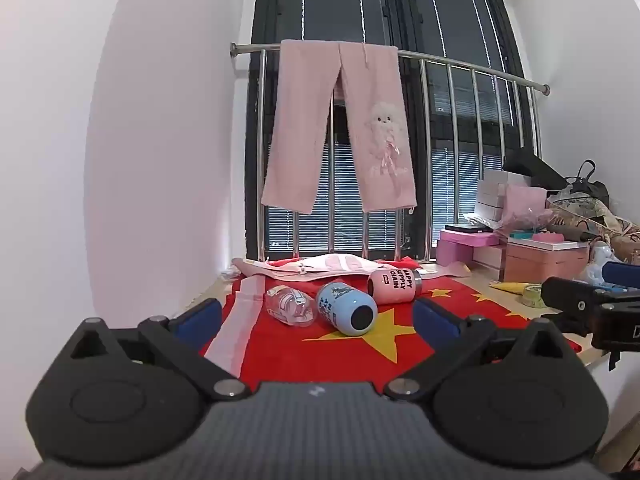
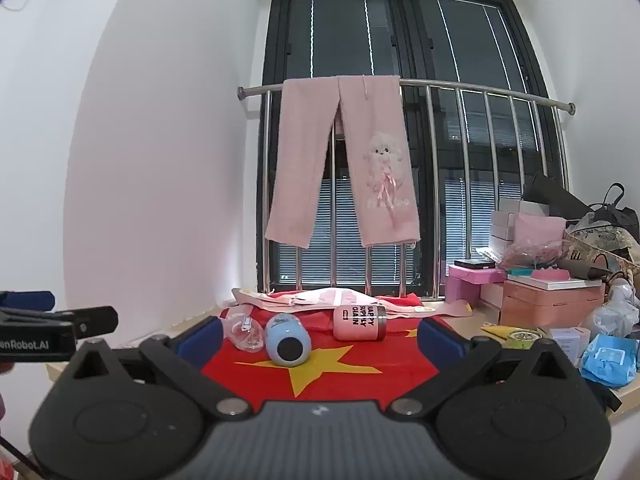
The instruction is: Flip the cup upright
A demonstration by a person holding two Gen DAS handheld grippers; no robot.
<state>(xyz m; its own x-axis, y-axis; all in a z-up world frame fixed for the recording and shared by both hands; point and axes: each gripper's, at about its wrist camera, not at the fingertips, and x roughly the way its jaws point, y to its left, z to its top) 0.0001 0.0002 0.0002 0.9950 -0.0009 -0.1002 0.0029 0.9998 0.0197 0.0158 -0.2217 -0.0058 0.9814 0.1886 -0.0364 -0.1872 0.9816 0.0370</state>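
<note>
Three cups lie on their sides on a red flag cloth (image 1: pixel 320 356) (image 2: pixel 340 376): a clear plastic cup (image 1: pixel 290 306) (image 2: pixel 244 330) at the left, a light blue cup (image 1: pixel 346 308) (image 2: pixel 288 340) with its dark base towards me, and a pink cup (image 1: pixel 394 286) (image 2: pixel 360 322) with black lettering at the right. My left gripper (image 1: pixel 318 318) is open and empty, a short way in front of the cups. My right gripper (image 2: pixel 320 338) is open and empty, also short of the cups. Each gripper shows at the edge of the other's view.
A pink garment (image 1: pixel 340 126) hangs over a steel railing (image 1: pixel 472 62) before a dark window. Pink cloth (image 1: pixel 312 268) lies behind the cups. Boxes and bags (image 2: pixel 552 300) crowd the right side, with a tape roll (image 2: pixel 520 338) and a blue packet (image 2: pixel 608 364).
</note>
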